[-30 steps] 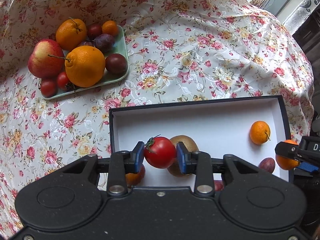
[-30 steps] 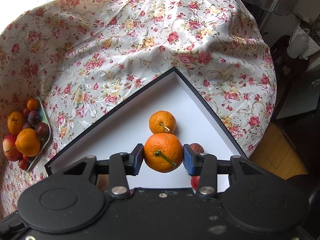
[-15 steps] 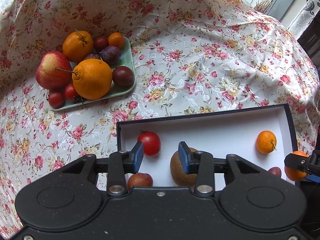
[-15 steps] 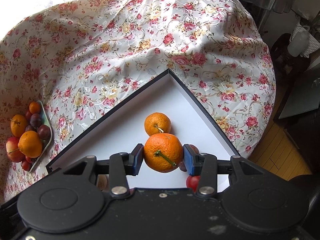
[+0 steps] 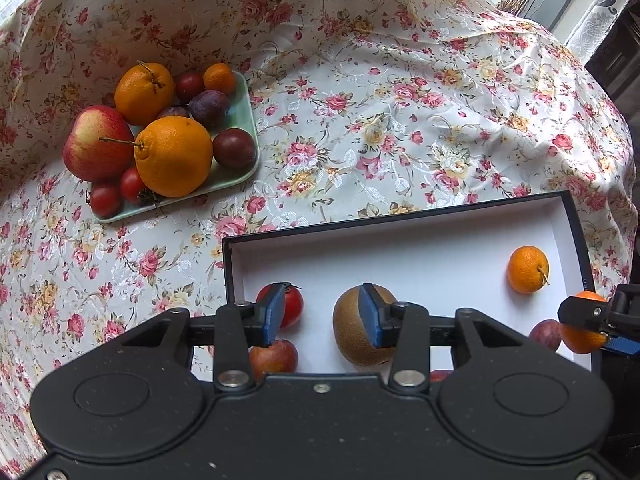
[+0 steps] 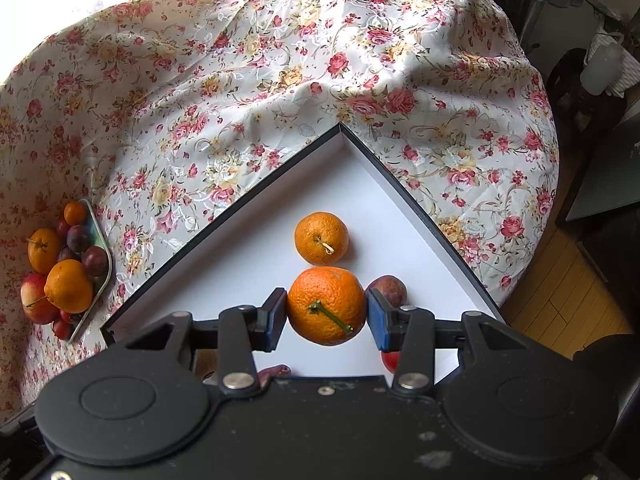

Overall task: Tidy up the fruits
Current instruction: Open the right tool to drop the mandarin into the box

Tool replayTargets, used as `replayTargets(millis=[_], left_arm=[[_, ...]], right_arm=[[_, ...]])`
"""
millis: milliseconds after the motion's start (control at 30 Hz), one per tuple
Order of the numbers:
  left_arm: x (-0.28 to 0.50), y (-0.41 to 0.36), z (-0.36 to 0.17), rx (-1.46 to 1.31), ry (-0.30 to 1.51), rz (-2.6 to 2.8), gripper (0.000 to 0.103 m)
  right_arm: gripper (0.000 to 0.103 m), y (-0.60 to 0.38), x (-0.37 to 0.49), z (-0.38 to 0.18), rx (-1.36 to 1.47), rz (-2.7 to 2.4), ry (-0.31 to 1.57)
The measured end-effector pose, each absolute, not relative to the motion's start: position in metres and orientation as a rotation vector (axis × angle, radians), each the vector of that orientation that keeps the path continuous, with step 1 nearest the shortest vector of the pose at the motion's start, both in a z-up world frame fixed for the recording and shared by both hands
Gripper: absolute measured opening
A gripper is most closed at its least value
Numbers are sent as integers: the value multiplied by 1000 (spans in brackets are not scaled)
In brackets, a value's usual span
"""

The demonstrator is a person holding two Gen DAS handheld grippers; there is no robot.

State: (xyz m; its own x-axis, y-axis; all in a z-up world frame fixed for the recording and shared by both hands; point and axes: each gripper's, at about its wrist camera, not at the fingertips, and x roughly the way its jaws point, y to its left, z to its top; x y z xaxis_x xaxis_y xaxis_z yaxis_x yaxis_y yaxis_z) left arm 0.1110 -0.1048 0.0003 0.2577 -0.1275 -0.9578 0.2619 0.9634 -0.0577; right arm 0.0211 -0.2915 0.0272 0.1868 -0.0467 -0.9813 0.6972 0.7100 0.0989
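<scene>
My left gripper [image 5: 322, 314] is open and empty above the white box [image 5: 400, 258]. Below it in the box lie a red tomato [image 5: 294, 308], a kiwi [image 5: 354, 336], a reddish plum [image 5: 276, 360], a small mandarin [image 5: 527, 269] and a dark plum [image 5: 545, 334]. My right gripper [image 6: 326, 314] is shut on a mandarin [image 6: 326, 304] over the box's right end [image 6: 400, 184]; it also shows at the right edge of the left wrist view [image 5: 582, 322]. A second mandarin [image 6: 321, 237] and a plum [image 6: 390, 289] lie beneath it.
A green tray [image 5: 240, 120] at the far left holds an apple [image 5: 96, 142], two oranges [image 5: 173, 156], plums and small tomatoes; it also shows in the right wrist view [image 6: 96, 240]. A floral cloth [image 5: 380, 100] covers the round table. The table edge and wooden floor [image 6: 560, 308] are at the right.
My left gripper opened and let the tomato go into the box, then drew back and up. The right gripper still holds its mandarin and rose slightly.
</scene>
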Motion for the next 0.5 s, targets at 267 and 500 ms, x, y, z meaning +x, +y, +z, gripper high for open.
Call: replayTargets(millis=[267, 500], left_arm=[[109, -106, 0, 133, 1288, -281, 50], [108, -106, 1, 138, 1285, -290, 59]], right_arm=[[45, -288, 25, 27, 569, -573, 1313], [46, -288, 25, 28, 597, -537, 1314]])
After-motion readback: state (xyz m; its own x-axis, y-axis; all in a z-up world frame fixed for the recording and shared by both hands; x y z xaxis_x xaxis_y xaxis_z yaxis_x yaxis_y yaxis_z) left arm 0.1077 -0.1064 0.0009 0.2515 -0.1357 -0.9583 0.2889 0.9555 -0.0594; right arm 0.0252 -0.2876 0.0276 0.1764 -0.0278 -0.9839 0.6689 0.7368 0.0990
